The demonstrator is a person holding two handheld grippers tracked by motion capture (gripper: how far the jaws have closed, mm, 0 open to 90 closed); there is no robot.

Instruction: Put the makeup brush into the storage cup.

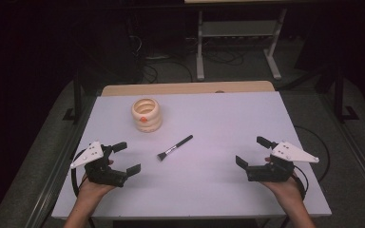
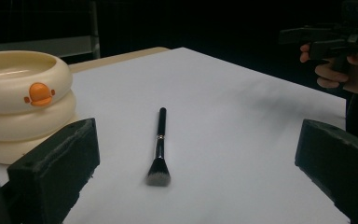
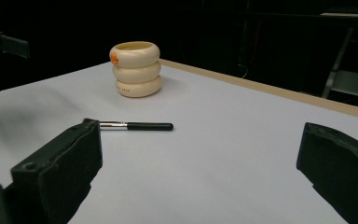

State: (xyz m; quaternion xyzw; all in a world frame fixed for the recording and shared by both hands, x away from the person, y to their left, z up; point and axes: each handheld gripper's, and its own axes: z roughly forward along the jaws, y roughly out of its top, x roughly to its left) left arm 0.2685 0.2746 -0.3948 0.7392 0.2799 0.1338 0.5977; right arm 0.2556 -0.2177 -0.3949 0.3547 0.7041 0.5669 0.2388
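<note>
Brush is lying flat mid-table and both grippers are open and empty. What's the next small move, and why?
Probably ease the left gripper forward toward the brush, lining its jaws across the black handle. The brush lies between those open jaws in the left gripper view, bristles toward them, apart from the cream holder. The right gripper looks farther off.

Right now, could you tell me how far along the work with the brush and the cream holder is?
Nothing looks done: the makeup brush lies flat on the table, apart from the cream ringed holder, which stands upright. Nothing is in hand: the left gripper and right gripper are open on either side of the brush. Probably left: picking the brush up and, likely, standing it in the holder.
</note>
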